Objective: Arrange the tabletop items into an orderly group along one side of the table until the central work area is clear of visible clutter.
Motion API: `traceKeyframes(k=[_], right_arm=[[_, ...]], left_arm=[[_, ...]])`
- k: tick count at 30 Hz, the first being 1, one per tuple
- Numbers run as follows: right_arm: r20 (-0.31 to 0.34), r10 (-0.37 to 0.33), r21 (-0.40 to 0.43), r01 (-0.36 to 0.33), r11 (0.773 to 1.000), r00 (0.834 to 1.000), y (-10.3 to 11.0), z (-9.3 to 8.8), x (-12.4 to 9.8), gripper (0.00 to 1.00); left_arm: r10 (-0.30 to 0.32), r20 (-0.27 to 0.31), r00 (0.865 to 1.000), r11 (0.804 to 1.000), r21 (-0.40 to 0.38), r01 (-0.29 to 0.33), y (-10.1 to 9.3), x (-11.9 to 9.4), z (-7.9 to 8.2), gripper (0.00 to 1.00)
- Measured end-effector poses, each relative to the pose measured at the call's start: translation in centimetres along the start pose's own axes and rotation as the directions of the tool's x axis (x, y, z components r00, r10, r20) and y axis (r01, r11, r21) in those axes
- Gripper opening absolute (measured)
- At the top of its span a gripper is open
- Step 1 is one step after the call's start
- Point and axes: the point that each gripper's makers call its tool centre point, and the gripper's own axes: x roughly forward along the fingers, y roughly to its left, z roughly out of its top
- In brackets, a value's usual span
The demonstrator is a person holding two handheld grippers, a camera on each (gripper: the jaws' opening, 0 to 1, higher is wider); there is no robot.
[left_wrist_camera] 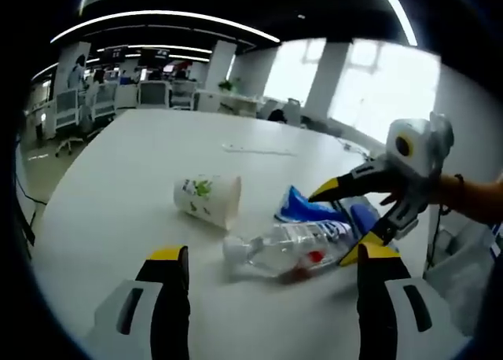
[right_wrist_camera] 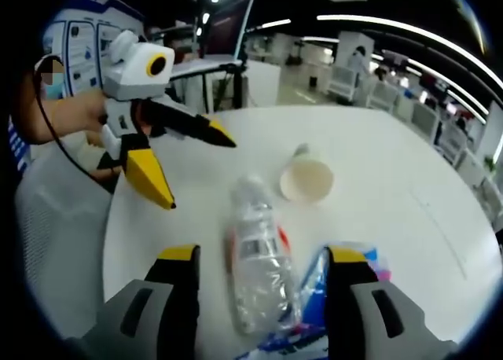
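Observation:
A clear plastic bottle (left_wrist_camera: 291,246) (right_wrist_camera: 258,273) lies on its side on the white table (left_wrist_camera: 118,179). Beside it a paper cup (left_wrist_camera: 208,200) (right_wrist_camera: 306,179) with a green print is also tipped over. A blue packet (left_wrist_camera: 314,209) (right_wrist_camera: 313,285) lies against the bottle. My left gripper (left_wrist_camera: 273,258) (right_wrist_camera: 200,174) is open and hangs above the table, short of the bottle. My right gripper (right_wrist_camera: 263,256) (left_wrist_camera: 330,228) is open too, its jaws standing either side of the bottle and packet without gripping them.
A thin white cable (left_wrist_camera: 259,149) lies farther back on the table. A hand (left_wrist_camera: 464,195) holds the right gripper, another hand (right_wrist_camera: 94,132) the left. Office desks and chairs (left_wrist_camera: 157,93) stand beyond the table's far edge.

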Motion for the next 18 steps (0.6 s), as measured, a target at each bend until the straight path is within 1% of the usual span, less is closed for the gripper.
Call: traceKeyframes(k=[1, 3, 4, 6, 12, 18], right_arm=[[-0.001, 0.003, -0.001, -0.003, 1.0, 1.0, 0.0, 0.0, 0.2, 0.6], [-0.002, 0.005, -0.008, -0.005, 1.0, 1.0, 0.1, 0.0, 0.6, 0.6], [-0.005, 0.009, -0.01, -0.009, 1.0, 1.0, 0.2, 0.0, 0.8, 0.59], [-0.01, 0.016, -0.01, -0.016, 1.0, 1.0, 0.4, -0.1, 1.0, 0.58], [-0.012, 0.014, -0.008, -0.014, 1.0, 1.0, 0.3, 0.0, 1.7, 0.55], [-0.019, 0.013, -0.012, -0.013, 1.0, 1.0, 0.4, -0.1, 2.4, 0.53]], left_arm=[[-0.005, 0.004, 1.0, 0.999, -0.033, 0.005, 0.0, 0.1, -0.1, 0.85], [-0.016, 0.042, 0.999, 0.996, -0.088, 0.019, -0.1, 0.4, 0.2, 0.84], [-0.03, 0.061, 0.998, 0.991, -0.126, 0.038, -0.2, 0.5, 0.3, 0.84], [-0.051, 0.079, 0.996, 0.982, -0.177, 0.065, -0.4, 0.6, 0.2, 0.83], [-0.05, 0.093, 0.994, 0.966, -0.249, 0.072, 0.1, 1.1, -0.1, 0.81], [-0.06, 0.105, 0.993, 0.943, -0.321, 0.091, -0.1, 1.8, -0.8, 0.79]])
